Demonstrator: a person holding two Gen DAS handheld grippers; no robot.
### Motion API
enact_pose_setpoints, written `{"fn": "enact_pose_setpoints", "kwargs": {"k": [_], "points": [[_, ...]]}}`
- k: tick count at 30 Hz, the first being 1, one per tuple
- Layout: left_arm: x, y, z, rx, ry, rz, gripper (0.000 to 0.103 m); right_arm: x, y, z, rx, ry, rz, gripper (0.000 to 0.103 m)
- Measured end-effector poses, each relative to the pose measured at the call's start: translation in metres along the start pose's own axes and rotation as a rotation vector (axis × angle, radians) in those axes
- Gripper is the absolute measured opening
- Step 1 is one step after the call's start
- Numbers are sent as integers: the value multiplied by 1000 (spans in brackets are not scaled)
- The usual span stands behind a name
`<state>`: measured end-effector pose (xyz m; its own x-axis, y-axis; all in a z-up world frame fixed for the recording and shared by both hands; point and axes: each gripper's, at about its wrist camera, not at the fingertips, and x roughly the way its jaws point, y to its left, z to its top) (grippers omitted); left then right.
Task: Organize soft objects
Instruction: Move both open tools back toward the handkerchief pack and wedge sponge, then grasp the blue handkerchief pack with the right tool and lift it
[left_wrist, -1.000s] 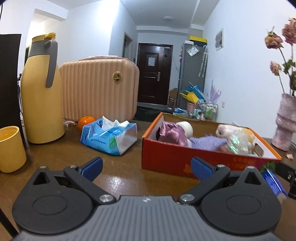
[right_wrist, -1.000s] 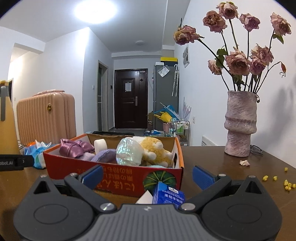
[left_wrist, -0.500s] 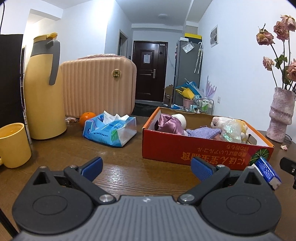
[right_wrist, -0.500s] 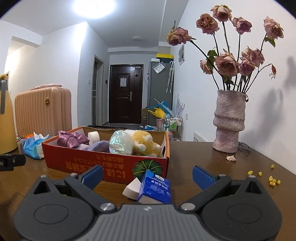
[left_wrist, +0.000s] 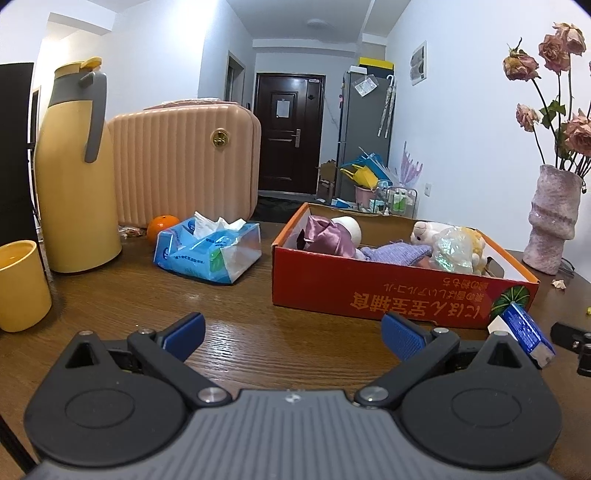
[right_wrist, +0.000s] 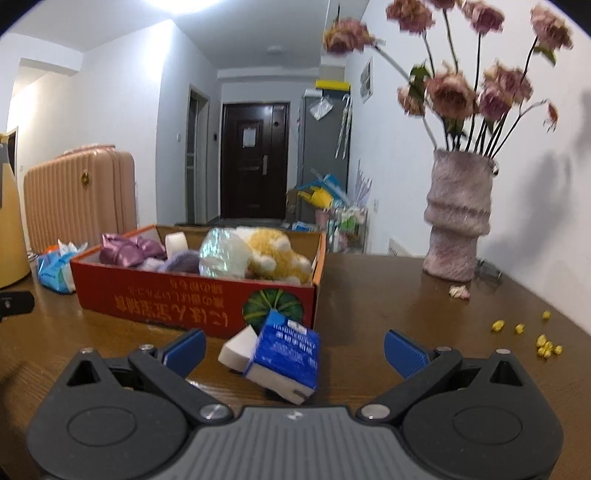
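A red cardboard box (left_wrist: 369, 291) (right_wrist: 166, 291) on the wooden table holds soft things: a purple satin pouch (left_wrist: 323, 236), a lilac knit piece (left_wrist: 395, 253), an iridescent bag (right_wrist: 221, 254) and a yellow plush toy (right_wrist: 277, 258). A blue tissue packet (right_wrist: 284, 354) and a white sponge wedge (right_wrist: 238, 347) lie in front of the box, just ahead of my open, empty right gripper (right_wrist: 293, 350). My left gripper (left_wrist: 291, 332) is open and empty, short of the box's front left. An open blue tissue pack (left_wrist: 207, 253) lies left of the box.
A yellow thermos (left_wrist: 75, 166), yellow cup (left_wrist: 20, 284), pink ribbed case (left_wrist: 184, 162) and orange (left_wrist: 162, 225) stand at the left. A pink vase with dried roses (right_wrist: 458, 218) stands at the right, with petals and yellow crumbs (right_wrist: 543, 343) on the table.
Both grippers have drawn back from the box, which now looks farther off. The blue packet and sponge show more fully before the right gripper. Both grippers stayed open.
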<state>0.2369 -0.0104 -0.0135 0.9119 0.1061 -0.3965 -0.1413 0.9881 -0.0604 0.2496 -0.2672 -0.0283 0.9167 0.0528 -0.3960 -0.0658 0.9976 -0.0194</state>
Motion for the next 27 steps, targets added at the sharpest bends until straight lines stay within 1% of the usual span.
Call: {"fn": "enact_pose_setpoints", "kwargs": {"k": [5,9,14,15,16,17,18,21,27], "points": [[3,-4,-2,15,9,1,103,26,-8,1,60,97,43,101],[6,-8,-3,27,13,12,103,47,-17,2,149,176,89,93],[7,-10,-4,32,17,23,103,66,-26,1,220,228,117,86],[8,-10,-4,32,19,23,103,68,-28,1,235,238,127,78],[9,-10,-3,32,21,24,103,71,-30,0,249,251,145,73],[9,-11,-3,32,22,23,103,74,-31,0,261,263,161,63],[10,-11,-3,31,24,22,103,75,-32,-1,274,273,181,55],[11,-15,-3,31,29,15,103,74,-33,-1,288,270,201,53],[13,-25,-4,42,29,4,103,64,-38,2,303,226,178,52]]}}
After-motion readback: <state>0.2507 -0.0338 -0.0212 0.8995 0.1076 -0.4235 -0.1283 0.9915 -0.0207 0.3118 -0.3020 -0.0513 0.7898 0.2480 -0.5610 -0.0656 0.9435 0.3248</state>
